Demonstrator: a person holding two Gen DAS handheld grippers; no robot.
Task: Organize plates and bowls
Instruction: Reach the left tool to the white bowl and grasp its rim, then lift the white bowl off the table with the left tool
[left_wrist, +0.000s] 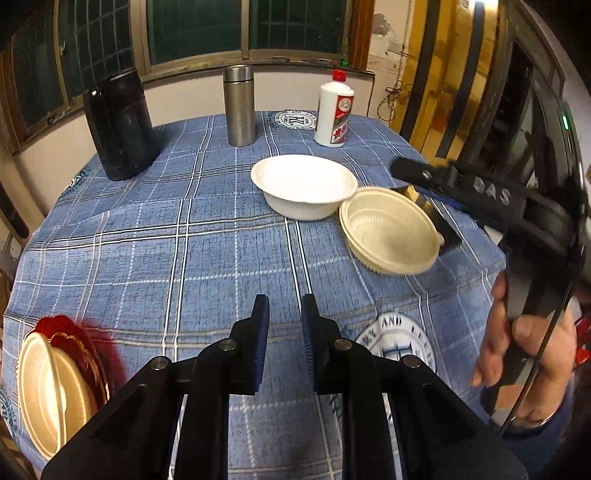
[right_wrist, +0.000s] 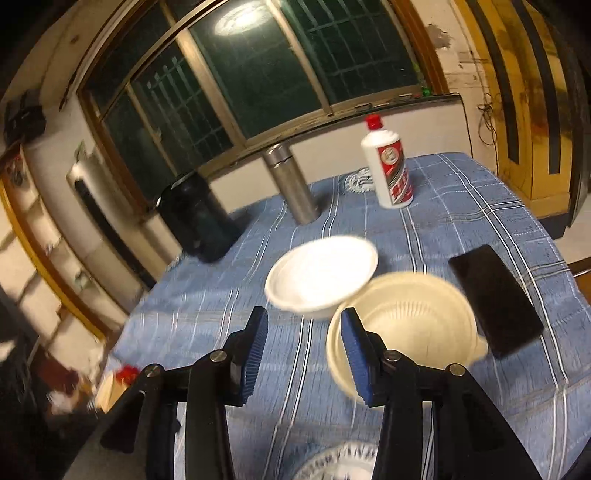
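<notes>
Bowls first: cream bowl (right_wrist: 406, 328) sitting near the right edge of the table (left_wrist: 166, 240), white bowl (left_wrist: 304, 186) just behind it and to its left, rims touching or near enough, hard to call. Phone (right_wrist: 495, 299) lying flat just right of the cream bowl, maybe tucked under its rim in the left wrist view. Way over on the left edge, 1 stack already going: cream dishes on a red plate (left_wrist: 79, 338).

Right gripper (right_wrist: 304, 350) spread wide, holding nothing, hovering low right in front of the cream bowl. Right finger overlapping the bowl's near-left rim in its own camera, left finger out over bare cloth. Can't tell if anything's actually touching. So: bowl lies dead ahead and slightly right of the fingers, looks set up to straddle the near rim and pinch. Clearly the nearer hand for both bowls.

Left gripper (left_wrist: 284, 332) also parted, empty, parked mid-table, well apart from both bowls and from the stack.

Further back, not part of the job: black jar (left_wrist: 120, 125), steel flask (left_wrist: 240, 105), white bottle (left_wrist: 334, 110). Worth watching the phone when that bowl lifts.
</notes>
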